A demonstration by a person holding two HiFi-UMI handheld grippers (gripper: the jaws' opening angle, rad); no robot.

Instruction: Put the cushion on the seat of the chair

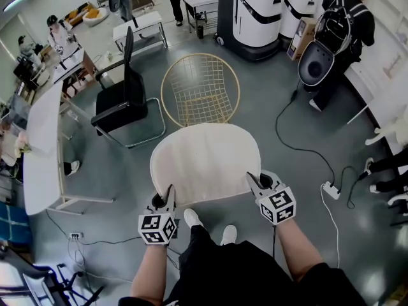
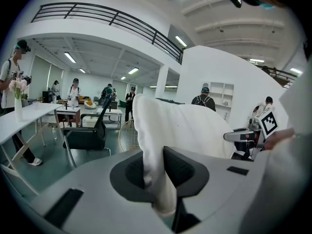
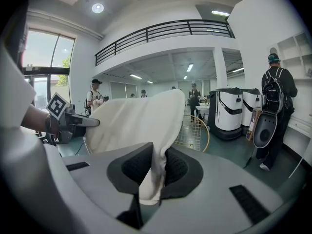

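A round cream cushion [image 1: 205,161] hangs spread between my two grippers, above the floor. My left gripper [image 1: 167,196] is shut on its near left edge, and cream fabric [image 2: 153,169] is pinched between its dark pads. My right gripper [image 1: 255,182] is shut on the near right edge, with cushion cloth [image 3: 153,172] squeezed between its pads. The gold wire chair [image 1: 200,89] with a round mesh seat stands just beyond the cushion's far edge. From the right gripper view the gold wire chair [image 3: 197,133] shows past the cushion.
A black office chair [image 1: 124,97] stands left of the gold one. White tables [image 1: 41,152] line the left side. A cable and power strip [image 1: 331,189] lie on the floor at right. A person with a backpack [image 1: 341,27] stands far right beside white machines [image 1: 258,14].
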